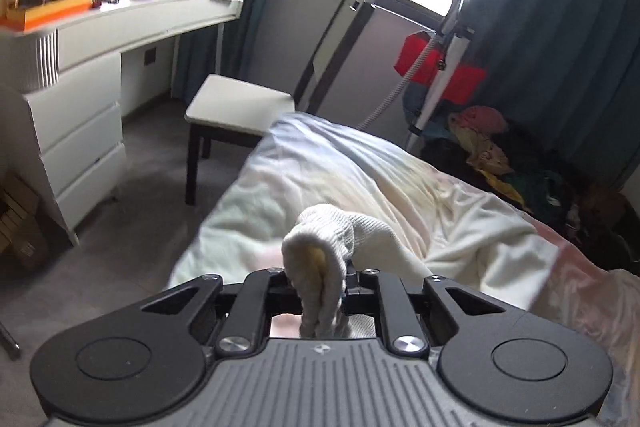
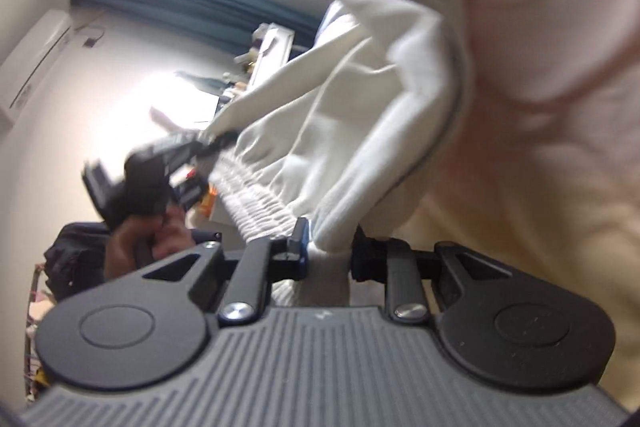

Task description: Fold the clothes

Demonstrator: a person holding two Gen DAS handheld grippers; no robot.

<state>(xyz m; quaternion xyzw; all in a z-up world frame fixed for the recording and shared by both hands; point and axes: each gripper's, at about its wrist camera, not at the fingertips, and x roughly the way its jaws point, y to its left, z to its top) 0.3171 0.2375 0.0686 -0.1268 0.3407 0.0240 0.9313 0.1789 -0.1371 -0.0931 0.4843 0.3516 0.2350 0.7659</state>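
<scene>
A white garment [image 1: 460, 239] with a ribbed elastic band lies partly on the bed [image 1: 320, 167]. My left gripper [image 1: 322, 291] is shut on a bunched fold of it, which bulges up between the fingers. In the right wrist view the garment [image 2: 352, 99] hangs stretched, and its gathered band [image 2: 256, 199] runs between the two grippers. My right gripper [image 2: 328, 255] is shut on the cloth near that band. The left gripper [image 2: 208, 143] shows there too, blurred, gripping the band's far end, with a hand [image 2: 152, 227] around its handle.
A white stool [image 1: 240, 103] stands at the bed's far left corner. A white dressing table [image 1: 80, 131] with drawers and bottles lines the left wall. A heap of coloured clothes [image 1: 492, 147] lies right of the bed, beside a steamer stand [image 1: 440, 67] and blue curtains.
</scene>
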